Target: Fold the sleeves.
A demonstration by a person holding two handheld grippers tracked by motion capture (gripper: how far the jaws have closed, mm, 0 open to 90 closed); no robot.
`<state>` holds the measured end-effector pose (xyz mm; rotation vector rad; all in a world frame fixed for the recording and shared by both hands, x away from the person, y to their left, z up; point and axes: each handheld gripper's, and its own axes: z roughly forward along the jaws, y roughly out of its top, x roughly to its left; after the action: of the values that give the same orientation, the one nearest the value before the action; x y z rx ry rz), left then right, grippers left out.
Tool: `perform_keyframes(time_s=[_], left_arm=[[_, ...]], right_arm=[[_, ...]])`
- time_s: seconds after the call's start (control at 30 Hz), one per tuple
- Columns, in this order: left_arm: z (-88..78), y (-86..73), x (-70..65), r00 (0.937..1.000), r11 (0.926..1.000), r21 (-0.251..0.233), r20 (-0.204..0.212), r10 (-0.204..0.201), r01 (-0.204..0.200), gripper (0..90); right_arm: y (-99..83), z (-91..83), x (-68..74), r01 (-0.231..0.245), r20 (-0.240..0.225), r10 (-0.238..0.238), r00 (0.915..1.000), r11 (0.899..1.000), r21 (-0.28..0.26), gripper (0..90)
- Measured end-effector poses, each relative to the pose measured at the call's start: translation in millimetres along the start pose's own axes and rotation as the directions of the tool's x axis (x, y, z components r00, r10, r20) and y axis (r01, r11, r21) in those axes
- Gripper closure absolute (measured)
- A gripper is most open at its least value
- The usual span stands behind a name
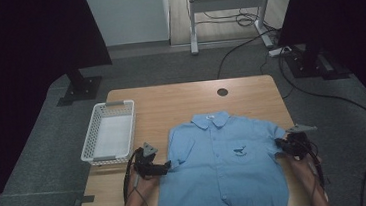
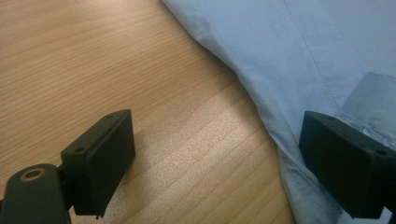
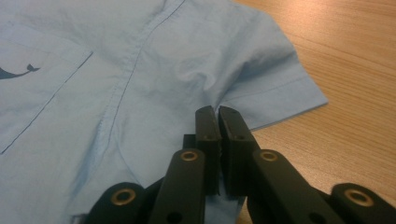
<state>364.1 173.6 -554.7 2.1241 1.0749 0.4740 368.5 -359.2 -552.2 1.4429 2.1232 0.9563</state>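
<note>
A light blue short-sleeved shirt (image 1: 227, 172) lies flat and buttoned on the wooden table (image 1: 171, 104), collar away from me, with a small dark whale on its chest pocket (image 1: 240, 151). My left gripper (image 1: 168, 166) rests at the shirt's left sleeve. In the left gripper view it is open (image 2: 217, 140): one jaw stands over bare wood, the other over the edge of the shirt (image 2: 289, 46). My right gripper (image 1: 280, 144) is at the right sleeve. In the right gripper view it is shut (image 3: 217, 113) on a puckered fold of the shirt (image 3: 140, 70) beside the sleeve seam.
A white mesh basket (image 1: 105, 105) stands at the table's left edge, just beyond my left gripper. A round cable hole (image 1: 222, 92) sits near the far edge. Bare wood lies behind the collar. Cables and stand feet are on the floor past the table.
</note>
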Motion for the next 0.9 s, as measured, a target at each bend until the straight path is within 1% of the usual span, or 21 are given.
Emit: perform_keyframes(time_s=[0.1, 0.23, 0.3, 0.37, 0.47, 0.57, 0.7, 0.9], left_arm=[[0.0, 0.0, 0.0, 1.0, 1.0, 0.0, 0.0, 0.0, 0.0, 11.0], [0.1, 0.1, -0.1, 1.0, 1.0, 0.0, -0.001, 0.0, 0.0, 11.0], [0.1, 0.1, -0.2, 1.0, 1.0, 0.0, -0.001, 0.0, 0.0, 11.0], [0.1, 0.2, -0.2, 1.0, 1.0, 0.0, -0.001, 0.0, 0.0, 11.0], [0.2, 0.2, -0.2, 1.0, 1.0, 0.0, 0.0, 0.0, 0.0, 11.0], [0.2, 0.2, -0.2, 1.0, 1.0, 0.0, -0.001, 0.0, 0.0, 11.1], [0.2, 0.2, -0.2, 1.0, 1.0, 0.0, -0.001, 0.0, 0.0, 11.1], [0.3, 0.2, -0.2, 1.0, 1.0, 0.0, 0.0, 0.0, 0.0, 11.1]], right_arm=[[2.4, 0.3, 3.3, 0.015, 0.019, -0.016, 0.9997, 1.0, 0.017, 87.3], [4.0, -0.4, 3.6, 0.014, 0.02, -0.014, 0.9997, 1.0, 0.024, 87.2], [6.5, -3.0, 5.0, 0.015, 0.019, -0.015, 0.9997, 1.0, 0.013, 87.2], [11.5, -7.8, 8.1, 0.019, 0.009, -0.019, 0.9998, 1.0, -0.012, 87.2], [22.5, -15.2, 19.0, 0.044, -0.012, -0.044, 0.999, 0.998, -0.05, 87.1], [33.5, -17.3, 34.7, 0.083, -0.042, -0.086, 0.9955, 0.995, -0.061, 86.8], [42.4, -8.9, 55.6, 0.136, -0.08, -0.14, 0.9869, 0.99, -0.045, 86.7], [46.6, 11.5, 77.4, 0.174, -0.123, -0.175, 0.9769, 0.985, -0.016, 85.8]])
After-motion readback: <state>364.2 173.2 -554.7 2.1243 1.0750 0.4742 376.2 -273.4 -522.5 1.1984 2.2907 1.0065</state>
